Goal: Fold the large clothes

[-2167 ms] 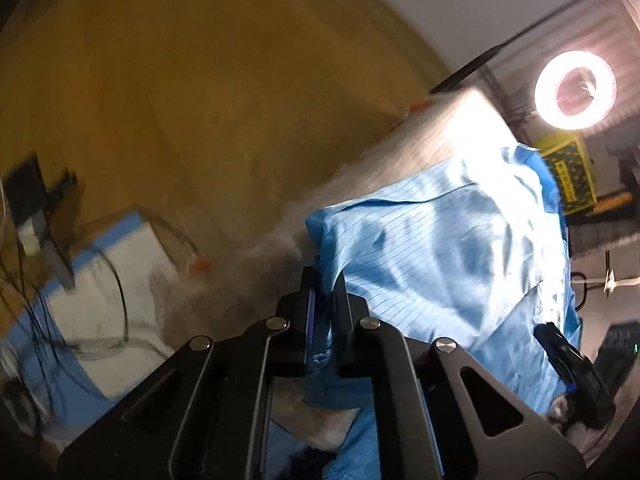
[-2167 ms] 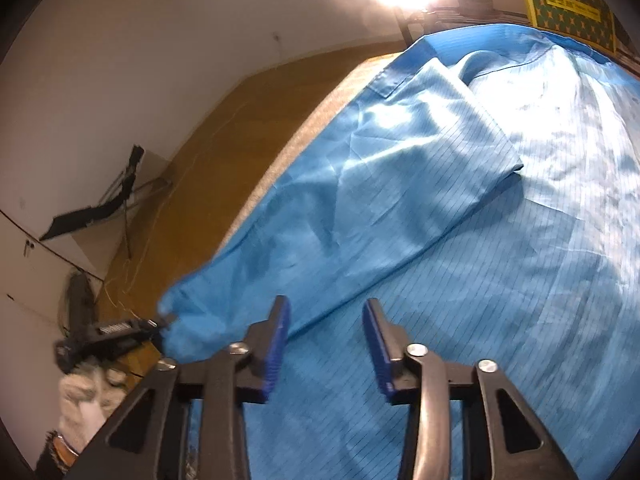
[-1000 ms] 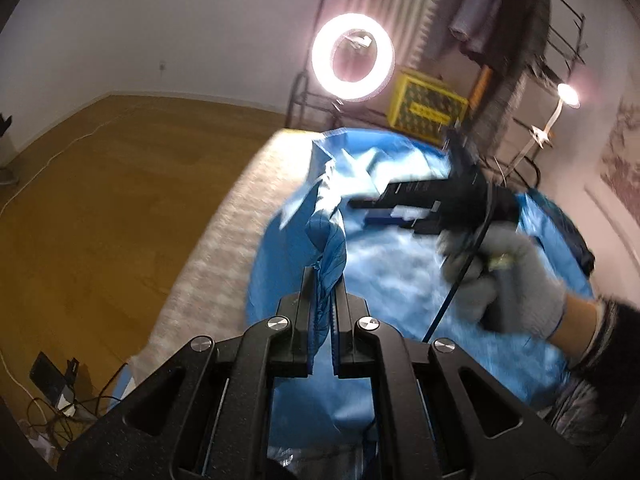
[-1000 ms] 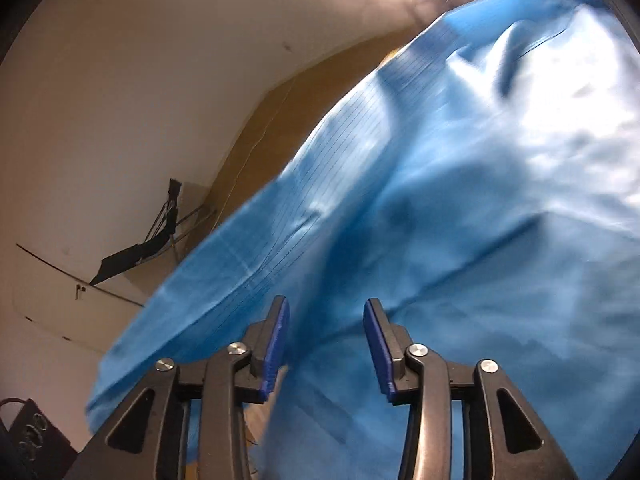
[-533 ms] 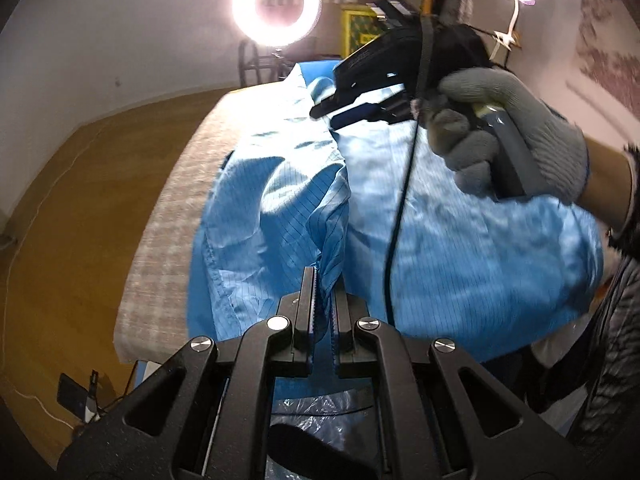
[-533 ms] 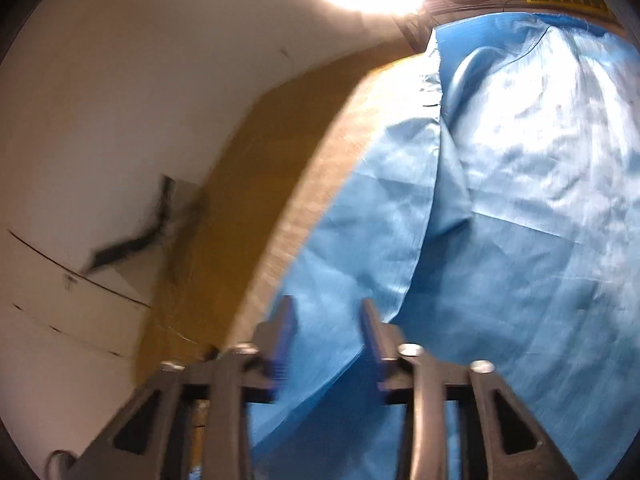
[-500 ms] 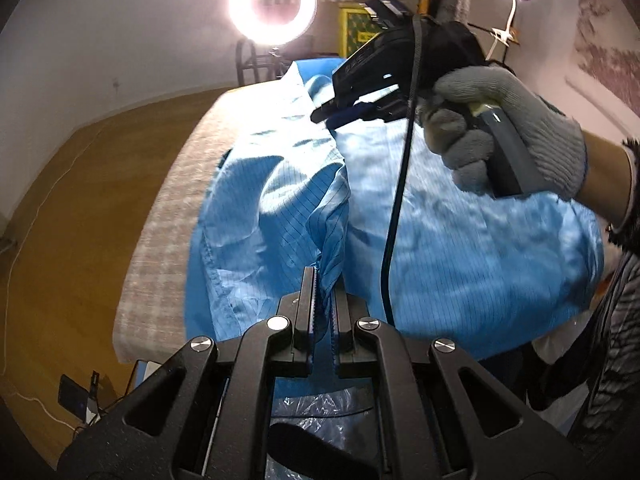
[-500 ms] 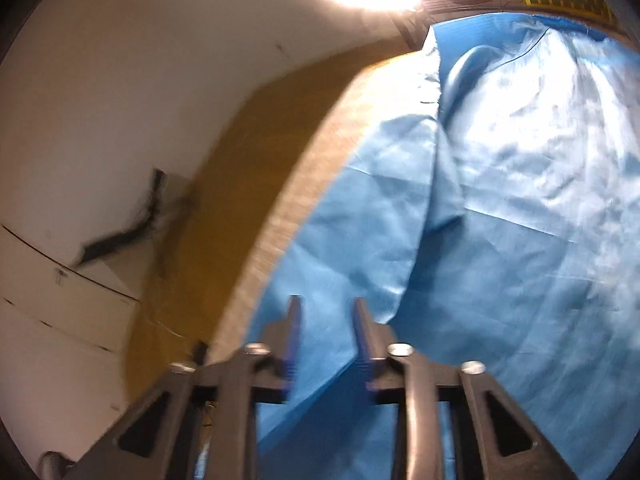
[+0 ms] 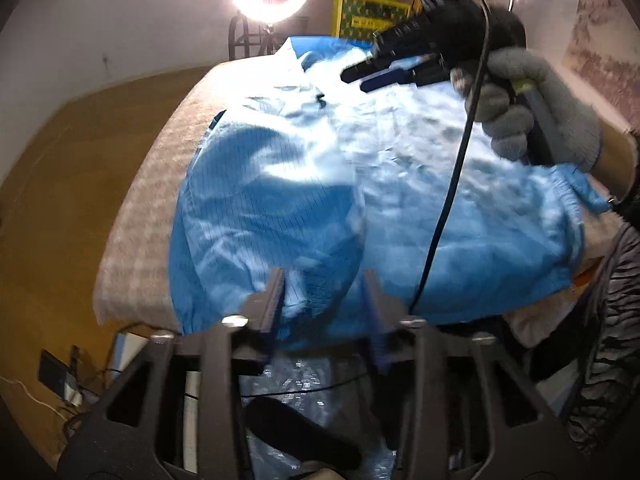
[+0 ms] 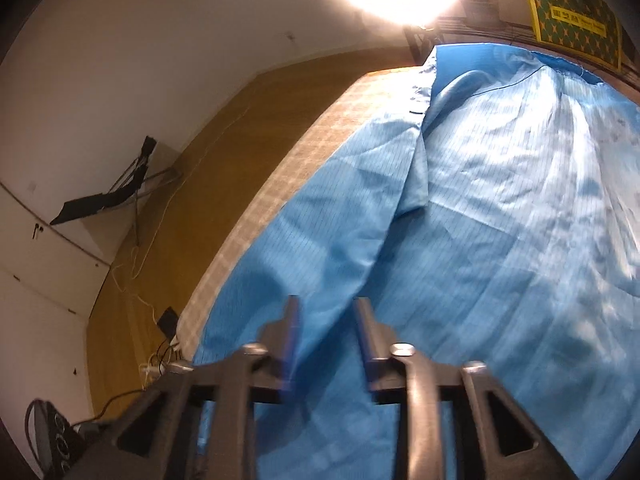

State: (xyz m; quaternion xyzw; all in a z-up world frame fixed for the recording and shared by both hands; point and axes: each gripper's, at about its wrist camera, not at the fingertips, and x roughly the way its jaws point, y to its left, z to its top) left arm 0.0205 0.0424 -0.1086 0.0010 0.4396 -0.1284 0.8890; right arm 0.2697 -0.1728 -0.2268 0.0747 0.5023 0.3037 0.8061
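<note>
- No bin or basket with contents shows in my feeds; a yellow crate [image 9: 370,12] stands beyond the garment's far end, and I cannot tell what is in it.
- The blue garment [image 9: 360,200] lies spread over the checked table [image 9: 160,184], one flap folded over its left part, its near hem draping off the table's near edge.
- My left gripper [image 9: 325,300] hangs over that near hem, its jaws apart and opening; cloth shows in the gap, but the pads do not press on it.
- My right gripper [image 10: 326,332] hovers above the garment's left half, close to the flap's edge, its jaws apart and opening, nothing pinched.
- In the left view, a gloved hand [image 9: 540,116] holds the right gripper over the garment's far right part.
</note>
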